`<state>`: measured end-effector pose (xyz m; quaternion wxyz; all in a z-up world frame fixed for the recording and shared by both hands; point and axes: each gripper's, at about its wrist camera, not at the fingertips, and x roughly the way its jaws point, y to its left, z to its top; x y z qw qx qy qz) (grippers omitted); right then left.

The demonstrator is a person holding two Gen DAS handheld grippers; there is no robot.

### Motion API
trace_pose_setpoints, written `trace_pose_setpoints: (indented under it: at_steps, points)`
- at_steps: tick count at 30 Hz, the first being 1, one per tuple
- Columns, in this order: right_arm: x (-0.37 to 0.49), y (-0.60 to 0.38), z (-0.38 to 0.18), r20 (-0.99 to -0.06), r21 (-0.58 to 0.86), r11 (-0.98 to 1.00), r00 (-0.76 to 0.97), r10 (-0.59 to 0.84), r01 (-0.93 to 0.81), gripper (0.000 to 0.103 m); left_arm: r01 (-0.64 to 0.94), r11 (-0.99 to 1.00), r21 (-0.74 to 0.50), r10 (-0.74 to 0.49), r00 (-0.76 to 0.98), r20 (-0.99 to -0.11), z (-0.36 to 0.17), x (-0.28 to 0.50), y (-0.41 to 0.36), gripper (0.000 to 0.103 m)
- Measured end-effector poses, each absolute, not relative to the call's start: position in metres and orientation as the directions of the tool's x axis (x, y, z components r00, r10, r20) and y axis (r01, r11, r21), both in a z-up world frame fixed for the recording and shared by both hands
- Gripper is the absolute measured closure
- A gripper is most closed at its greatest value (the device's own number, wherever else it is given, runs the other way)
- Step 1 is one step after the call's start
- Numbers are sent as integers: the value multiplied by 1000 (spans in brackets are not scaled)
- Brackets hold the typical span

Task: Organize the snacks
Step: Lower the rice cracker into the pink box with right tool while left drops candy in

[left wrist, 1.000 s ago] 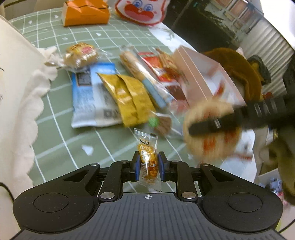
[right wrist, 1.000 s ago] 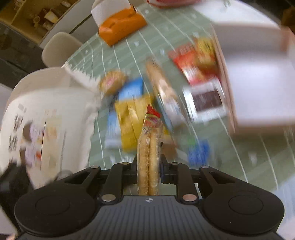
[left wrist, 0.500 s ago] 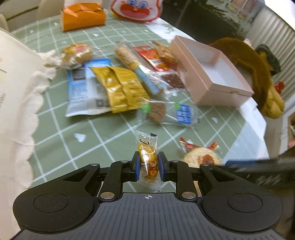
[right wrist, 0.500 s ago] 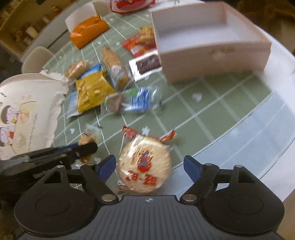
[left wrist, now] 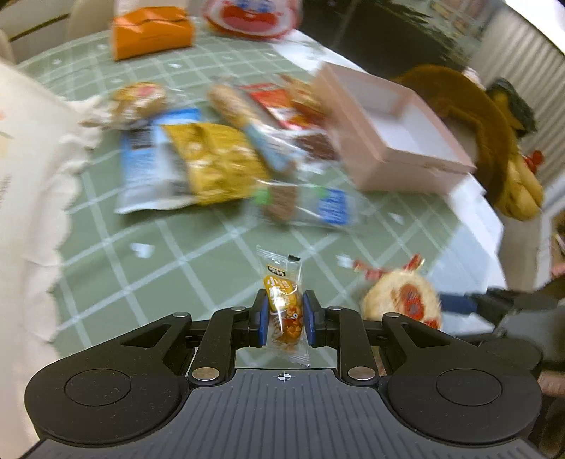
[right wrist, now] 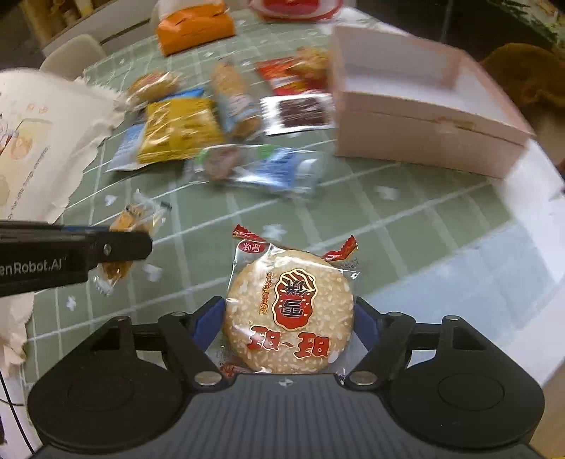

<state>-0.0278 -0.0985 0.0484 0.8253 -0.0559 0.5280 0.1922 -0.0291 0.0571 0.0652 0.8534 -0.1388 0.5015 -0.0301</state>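
My left gripper [left wrist: 284, 314] is shut on a small yellow candy packet [left wrist: 282, 293] and holds it upright above the green checked tablecloth. In the right wrist view the same gripper [right wrist: 106, 247] comes in from the left with the packet [right wrist: 134, 219]. A round rice cracker in a clear wrapper [right wrist: 289, 310] lies flat near the table's front edge. My right gripper [right wrist: 289, 314] straddles it, its jaws closing, the blue pads [right wrist: 212, 317] right at the cracker's sides. An empty pink box [right wrist: 423, 141] stands at the back right.
A heap of snacks lies mid-table: a yellow bag [right wrist: 176, 127], a blue cookie packet [right wrist: 268, 169], red packets [right wrist: 289, 77]. An orange bag [right wrist: 194, 28] is at the far side, a white paper bag [right wrist: 35, 141] at the left. A plush toy [left wrist: 494, 134] sits beyond the box.
The right gripper held the cracker on edge, came down toward the table's front edge and let it go flat; its jaws opened wide and now narrow around it. The left gripper kept its packet.
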Motion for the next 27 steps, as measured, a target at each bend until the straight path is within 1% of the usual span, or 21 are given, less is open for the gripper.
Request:
trace_pose_setpoints:
  at_steps: [6, 10, 12, 14, 17, 19, 21, 23, 25, 27]
  points:
    - [-23, -175, 83, -849, 77, 968, 494, 189, -238, 26, 60, 948, -314, -302, 486, -820, 80, -16, 4, 79]
    - [-19, -215, 108, -803, 88, 983, 572, 166, -162, 26, 161, 917, -364, -392, 519, -760, 115, 10, -21, 79]
    - [-12, -231, 120, -781, 106, 984, 601, 170, -141, 26, 196, 915, -352, -398, 574, -715, 142, 37, -25, 79]
    - [-3, -242, 130, -760, 110, 987, 630, 159, -116, 26, 200, 918, -341, -388, 630, -672, 167, 69, -25, 79]
    - [14, -251, 141, -738, 115, 989, 658, 148, -93, 26, 197, 908, -370, -402, 658, -636, 181, 121, -25, 79]
    - [32, -248, 145, -731, 122, 988, 665, 155, -96, 26, 191, 890, -414, -433, 641, -634, 170, 160, -25, 76]
    - [50, -241, 147, -727, 129, 987, 668, 158, -92, 26, 127, 897, -423, -400, 641, -655, 151, 191, -18, 76]
    - [71, -231, 149, -729, 137, 987, 666, 159, -86, 26, 81, 907, -413, -357, 668, -653, 143, 198, -10, 76]
    - [87, -217, 150, -723, 120, 989, 675, 150, -90, 26, 76, 901, -426, -359, 682, -638, 142, 192, 1, 76]
    - [100, -206, 155, -708, 111, 987, 688, 160, -115, 26, 80, 908, -412, -352, 681, -642, 142, 184, 7, 75]
